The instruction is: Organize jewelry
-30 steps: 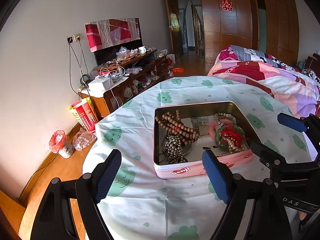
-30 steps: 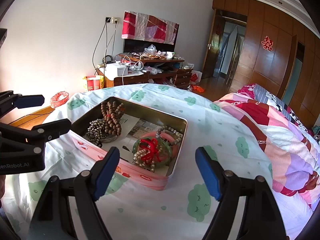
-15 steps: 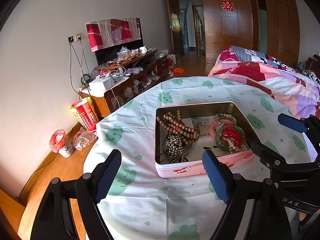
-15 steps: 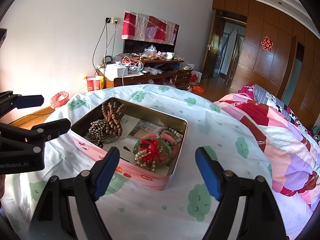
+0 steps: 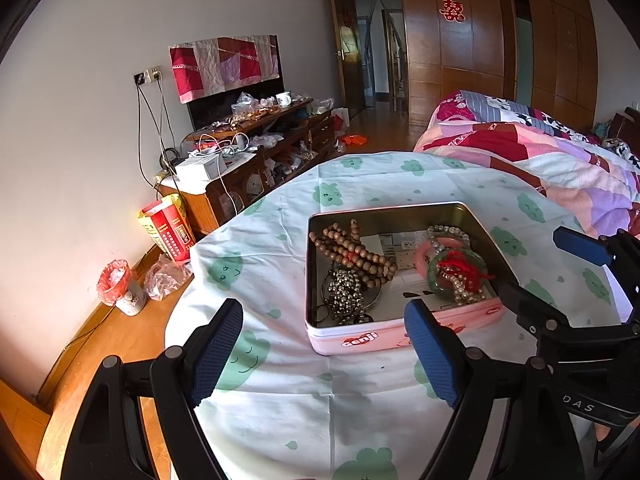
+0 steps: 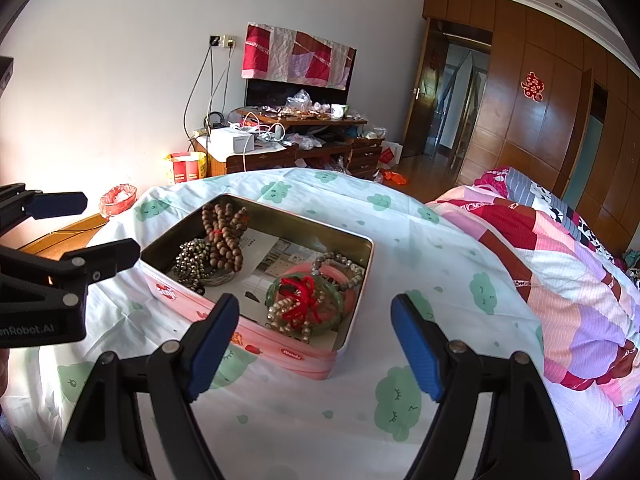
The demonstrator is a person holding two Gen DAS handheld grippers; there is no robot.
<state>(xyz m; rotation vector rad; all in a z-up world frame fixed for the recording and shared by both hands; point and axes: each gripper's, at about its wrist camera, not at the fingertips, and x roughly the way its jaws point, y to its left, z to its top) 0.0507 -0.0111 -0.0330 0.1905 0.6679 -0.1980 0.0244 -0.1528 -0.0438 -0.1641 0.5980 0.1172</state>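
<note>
One tin [image 5: 400,336] | wooden beads [image 5: 352,248] | green bangle [image 5: 456,276] | metal beads [image 5: 346,292]

A tin [image 5: 400,330] is sitting mid-table [image 5: 280,400]; inside it, wooden beads [image 5: 352,252] are lying leftward, bangles [image 5: 456,272] rightward, with a bed [image 5: 540,152] standing behind the table's right edge.

Left hand-held gripper [image 5: 324,354] and right hand-held gripper [image 6: 314,344] both gape wide and empty, each tilted downward toward twelve o'clock.
</note>
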